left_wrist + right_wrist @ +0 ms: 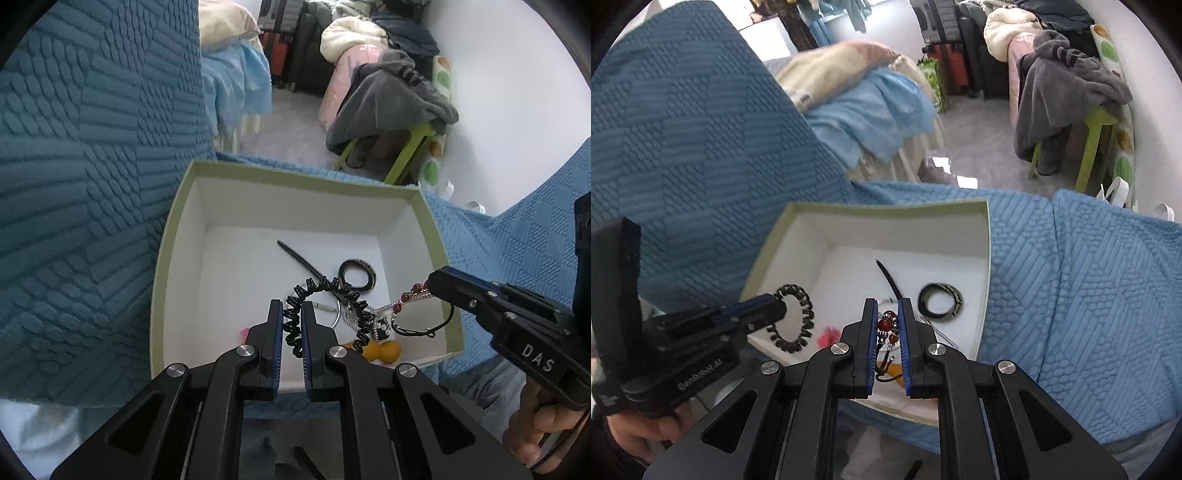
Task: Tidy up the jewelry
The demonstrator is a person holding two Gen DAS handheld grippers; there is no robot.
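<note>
Over the box, left claw gripping coil bracelet, orange item unobscured

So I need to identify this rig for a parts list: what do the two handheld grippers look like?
Both the left gripper and right gripper are matte black, with angular linkage arms, silver round pivot bolts and blue ribbed pads lining the fingers. The right one's pistol-style body bears white "DAS" lettering; the left's white lettering is blurred.
</note>
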